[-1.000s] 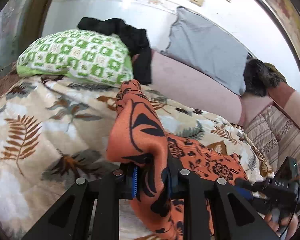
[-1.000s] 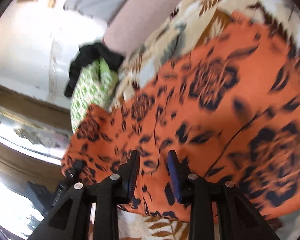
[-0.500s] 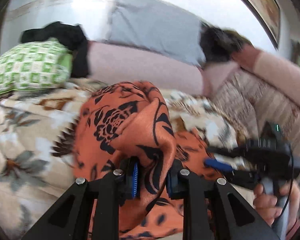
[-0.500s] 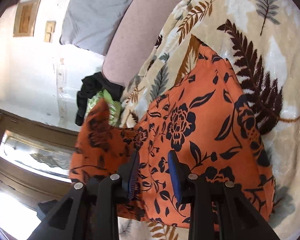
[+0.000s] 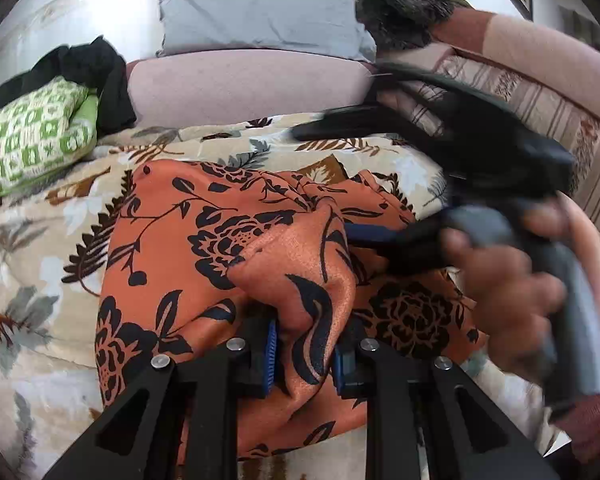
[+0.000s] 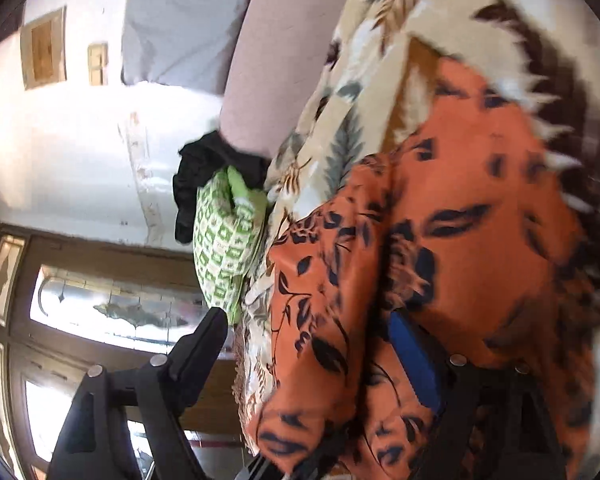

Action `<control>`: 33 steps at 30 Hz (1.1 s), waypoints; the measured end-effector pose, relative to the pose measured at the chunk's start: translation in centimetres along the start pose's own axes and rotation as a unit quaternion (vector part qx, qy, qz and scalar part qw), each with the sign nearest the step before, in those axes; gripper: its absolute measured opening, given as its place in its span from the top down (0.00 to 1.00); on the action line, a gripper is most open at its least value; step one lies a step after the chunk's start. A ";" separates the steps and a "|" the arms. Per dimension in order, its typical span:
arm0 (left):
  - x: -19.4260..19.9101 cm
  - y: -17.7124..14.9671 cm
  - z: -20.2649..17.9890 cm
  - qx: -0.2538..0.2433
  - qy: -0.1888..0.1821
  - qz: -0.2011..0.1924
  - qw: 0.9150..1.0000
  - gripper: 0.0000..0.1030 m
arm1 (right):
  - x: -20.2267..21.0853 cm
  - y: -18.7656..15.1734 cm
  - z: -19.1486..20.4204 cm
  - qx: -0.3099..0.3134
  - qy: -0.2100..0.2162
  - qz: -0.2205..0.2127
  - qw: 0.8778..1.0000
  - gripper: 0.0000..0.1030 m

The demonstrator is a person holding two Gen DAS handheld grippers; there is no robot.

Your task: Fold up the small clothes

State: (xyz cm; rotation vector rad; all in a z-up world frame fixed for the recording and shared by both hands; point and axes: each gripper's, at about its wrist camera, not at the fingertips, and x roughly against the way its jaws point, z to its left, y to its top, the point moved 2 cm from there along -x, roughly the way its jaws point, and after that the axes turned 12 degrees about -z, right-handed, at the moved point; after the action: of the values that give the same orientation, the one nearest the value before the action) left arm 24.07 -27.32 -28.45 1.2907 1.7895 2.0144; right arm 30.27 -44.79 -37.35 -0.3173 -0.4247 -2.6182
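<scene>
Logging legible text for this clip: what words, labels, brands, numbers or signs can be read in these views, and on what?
None: no readable text in either view. The orange garment, green pillow and leaf-print bedspread carry only patterns; the wall frames are too blurred to show any writing.

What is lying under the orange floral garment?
The orange black-flowered satin garment lies on a cream leaf-print bedspread, visible all around its edges. Whatever sits directly beneath the cloth is covered and cannot be seen.

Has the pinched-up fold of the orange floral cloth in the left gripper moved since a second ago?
Yes. The orange floral cloth fold in the left gripper now sits rightward, away from the green checked pillow.
</scene>
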 end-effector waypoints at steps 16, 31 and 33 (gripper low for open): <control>-0.5 2.6 -4.6 0.004 -0.113 -0.023 0.993 0.78 | 0.1 3.6 3.4 0.216 -0.091 -0.046 0.971 0.86; 2.5 1.9 -6.0 -0.065 -0.182 0.002 0.981 0.38 | 2.5 8.0 -1.7 0.167 -0.148 -0.063 0.973 0.83; 4.2 2.4 -4.1 -0.072 -0.177 -0.013 0.981 0.36 | 3.6 8.5 -2.0 0.162 -0.162 -0.067 0.971 0.83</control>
State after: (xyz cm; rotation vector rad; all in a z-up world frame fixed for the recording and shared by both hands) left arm 19.66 -28.38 -23.98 1.4607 1.4653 1.7280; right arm 30.95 -54.15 -36.10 -0.6262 -1.0032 -2.5703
